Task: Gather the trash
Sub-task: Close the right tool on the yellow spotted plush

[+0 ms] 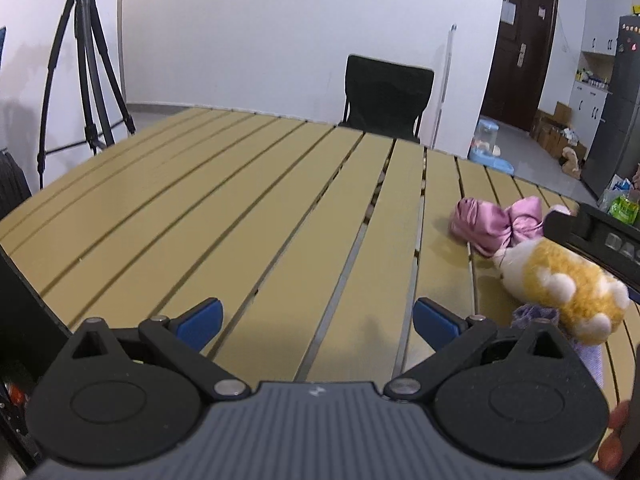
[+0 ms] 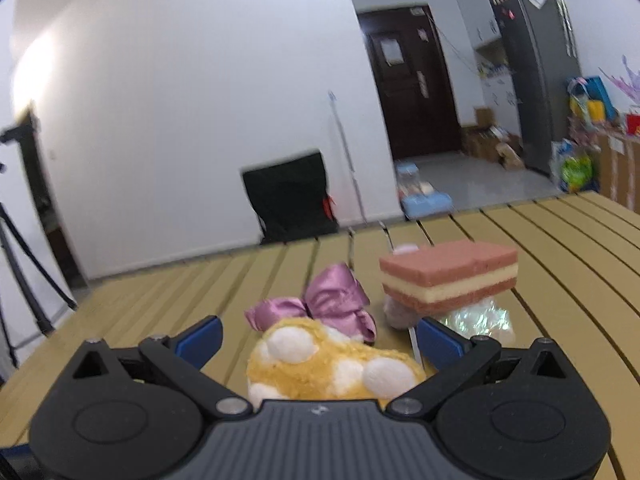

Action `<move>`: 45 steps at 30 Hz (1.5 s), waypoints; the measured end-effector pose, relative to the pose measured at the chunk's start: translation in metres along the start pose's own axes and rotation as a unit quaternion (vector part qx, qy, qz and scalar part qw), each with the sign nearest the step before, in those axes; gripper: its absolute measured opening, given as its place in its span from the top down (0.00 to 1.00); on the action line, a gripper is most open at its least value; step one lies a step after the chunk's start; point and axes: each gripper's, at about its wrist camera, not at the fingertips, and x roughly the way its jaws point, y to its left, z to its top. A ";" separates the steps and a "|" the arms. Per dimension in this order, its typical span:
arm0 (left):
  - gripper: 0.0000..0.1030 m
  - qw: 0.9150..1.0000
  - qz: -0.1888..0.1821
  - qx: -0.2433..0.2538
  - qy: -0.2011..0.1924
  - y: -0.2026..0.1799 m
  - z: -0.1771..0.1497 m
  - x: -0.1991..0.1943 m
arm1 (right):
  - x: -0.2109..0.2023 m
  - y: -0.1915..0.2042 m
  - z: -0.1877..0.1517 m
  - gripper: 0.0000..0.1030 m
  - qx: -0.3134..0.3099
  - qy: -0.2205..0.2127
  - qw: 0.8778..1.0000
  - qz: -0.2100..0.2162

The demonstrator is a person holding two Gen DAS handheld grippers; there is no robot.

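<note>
Blurring plush paw between spread right gripper, base hidden

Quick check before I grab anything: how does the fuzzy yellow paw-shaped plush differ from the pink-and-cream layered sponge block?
The fuzzy yellow paw-shaped plush is rounded with white pads; the pink-and-cream layered sponge block is flat-sided with straight bands. The plush lies between the open right tool's fingers; the block sits farther off, propped on a shiny crinkled wrapper rather than flat. Both are on the slatted tan table, near the purple satin bow.

plush paw lies on the table, bow behind it, sponge right.
</note>
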 end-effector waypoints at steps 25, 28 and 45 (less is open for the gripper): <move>0.00 0.999 -0.030 -0.041 0.005 0.025 0.013 -0.005 | 0.013 -0.018 -0.008 0.12 0.066 0.029 0.997 -0.008; 0.00 0.998 -0.037 -0.041 0.002 0.020 0.013 -0.008 | -0.002 -0.020 -0.007 0.12 0.063 0.013 0.998 -0.003; 0.00 0.995 -0.088 0.031 -0.015 -0.072 -0.006 -0.015 | -0.083 -0.079 -0.012 0.12 0.029 -0.053 0.998 -0.014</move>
